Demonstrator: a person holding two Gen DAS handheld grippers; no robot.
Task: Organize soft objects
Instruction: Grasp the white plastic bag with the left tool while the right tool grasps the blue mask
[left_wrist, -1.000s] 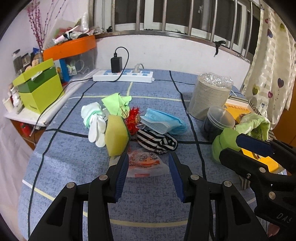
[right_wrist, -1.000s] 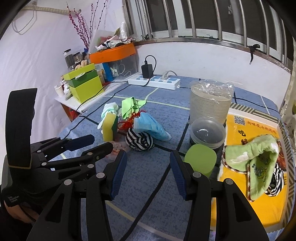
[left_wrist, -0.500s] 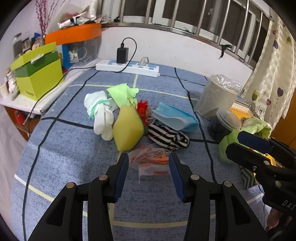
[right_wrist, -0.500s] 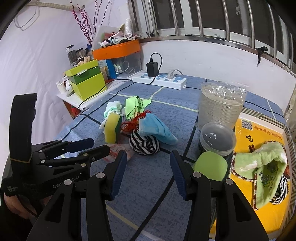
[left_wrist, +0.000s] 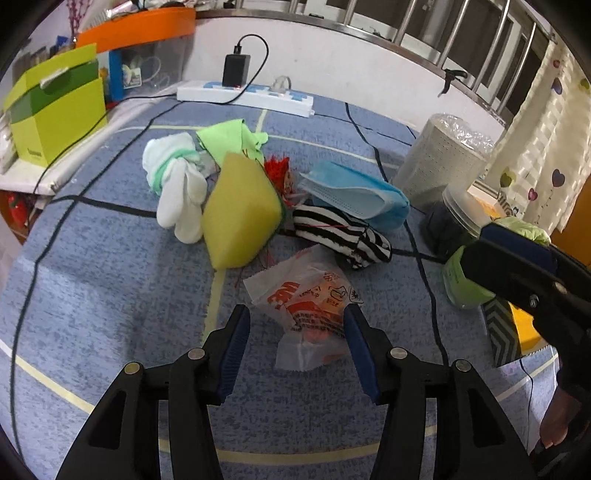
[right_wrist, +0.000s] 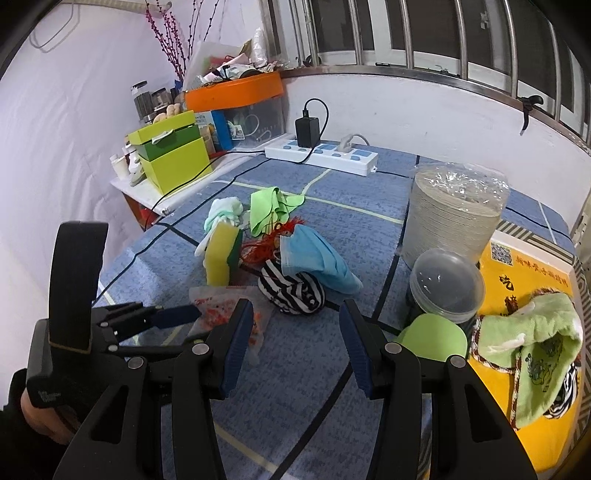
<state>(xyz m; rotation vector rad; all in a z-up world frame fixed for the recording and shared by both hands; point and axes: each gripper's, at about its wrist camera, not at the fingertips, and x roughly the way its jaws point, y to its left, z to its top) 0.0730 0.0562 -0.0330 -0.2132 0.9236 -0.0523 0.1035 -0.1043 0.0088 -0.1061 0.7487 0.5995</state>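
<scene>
Currently listing: left gripper is hovering with jaws spread around a plastic packet lying on the blue tabletop. Right gripper is hanging spread, gripping nothing. Yellow sponge, striped sock, blue mask and white socks are sitting piled just beyond the packet.

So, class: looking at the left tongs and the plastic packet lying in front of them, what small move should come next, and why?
Probably ease the left tongs forward and down, then close. They are open, the plastic packet lies partly between the fingers, and only its near end is framed, so a little more reach should give a firmer grip.
</scene>
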